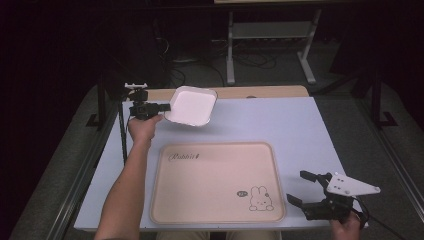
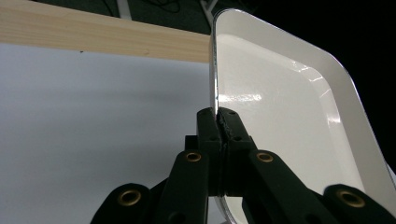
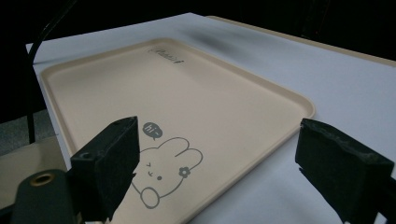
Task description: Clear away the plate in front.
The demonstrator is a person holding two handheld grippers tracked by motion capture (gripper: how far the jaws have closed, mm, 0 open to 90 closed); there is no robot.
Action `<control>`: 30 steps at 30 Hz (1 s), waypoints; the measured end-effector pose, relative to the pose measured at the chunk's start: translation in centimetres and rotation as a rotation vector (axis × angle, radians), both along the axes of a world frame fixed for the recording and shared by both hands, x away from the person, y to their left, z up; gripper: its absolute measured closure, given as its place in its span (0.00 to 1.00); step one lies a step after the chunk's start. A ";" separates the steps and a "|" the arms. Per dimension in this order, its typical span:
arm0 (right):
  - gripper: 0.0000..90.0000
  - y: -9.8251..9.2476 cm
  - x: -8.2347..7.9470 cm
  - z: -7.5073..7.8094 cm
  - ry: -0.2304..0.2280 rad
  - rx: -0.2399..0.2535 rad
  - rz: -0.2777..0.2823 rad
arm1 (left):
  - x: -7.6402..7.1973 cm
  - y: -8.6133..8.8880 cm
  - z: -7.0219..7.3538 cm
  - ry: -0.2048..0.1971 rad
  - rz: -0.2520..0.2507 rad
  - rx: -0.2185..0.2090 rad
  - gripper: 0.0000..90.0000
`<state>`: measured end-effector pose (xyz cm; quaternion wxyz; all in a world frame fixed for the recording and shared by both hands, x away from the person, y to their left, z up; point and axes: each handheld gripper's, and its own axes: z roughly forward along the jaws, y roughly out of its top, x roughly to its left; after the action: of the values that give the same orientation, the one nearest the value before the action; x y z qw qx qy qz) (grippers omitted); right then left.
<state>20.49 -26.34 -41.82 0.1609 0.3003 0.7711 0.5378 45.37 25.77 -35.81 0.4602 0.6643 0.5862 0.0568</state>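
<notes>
A white rectangular dish (image 1: 191, 105) hangs tilted above the far left of the table. My left gripper (image 1: 162, 107) is shut on its left rim. In the left gripper view the pads (image 2: 219, 122) pinch the thin rim of the dish (image 2: 275, 107), whose glossy inside faces right. A beige tray (image 1: 215, 182) with a rabbit drawing lies at the table's near middle. My right gripper (image 1: 302, 188) stands open at the near right, just off the tray's right edge, with nothing between its jaws. In the right gripper view its open gripper (image 3: 219, 154) faces the tray (image 3: 154, 98) over the rabbit corner.
A white sheet covers the table (image 1: 300, 130), with a wooden strip (image 1: 260, 92) along the far edge. A metal stand (image 1: 270, 40) and cables sit on the floor beyond. A black cable (image 1: 122, 135) hangs at the left side.
</notes>
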 end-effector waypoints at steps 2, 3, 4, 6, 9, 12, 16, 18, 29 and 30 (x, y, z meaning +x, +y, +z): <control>0.14 0.0 0.0 0.0 0.001 0.000 -0.001 | -0.4 -0.1 0.3 -0.007 -0.011 -0.007 0.99; 0.14 0.0 0.0 0.0 0.000 0.000 -0.001 | -0.6 -0.1 0.5 -0.014 -0.014 -0.012 0.99; 0.14 0.0 0.0 0.0 -0.001 -0.001 0.000 | -0.7 -0.1 0.6 -0.015 -0.019 -0.015 0.99; 0.14 0.1 0.0 0.0 0.000 -0.004 0.000 | -1.1 -0.1 1.0 -0.024 -0.028 -0.023 0.99; 0.14 0.1 0.0 0.0 0.000 -0.004 -0.002 | -1.5 -0.1 1.4 -0.032 -0.031 -0.028 0.99; 0.14 0.0 0.0 0.0 0.002 0.002 -0.007 | -2.0 -0.2 1.7 -0.032 -0.034 -0.023 0.99; 0.14 -0.1 0.0 0.0 0.001 0.007 -0.010 | -2.6 -0.2 1.7 -0.031 -0.035 -0.024 0.99; 0.14 -0.1 0.0 0.0 0.001 0.009 -0.010 | -2.9 -0.3 1.7 -0.025 -0.031 -0.010 0.99; 0.14 0.0 0.0 0.0 0.002 0.006 -0.006 | -4.3 -1.1 1.1 -0.005 -0.044 -0.014 0.99; 0.14 0.0 0.0 0.0 0.002 0.006 -0.006 | -4.5 -1.2 1.1 -0.005 -0.050 -0.018 0.99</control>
<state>20.52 -26.39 -41.84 0.1608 0.3037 0.7687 0.5394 40.91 24.57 -34.72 0.4689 0.6746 0.5687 0.0416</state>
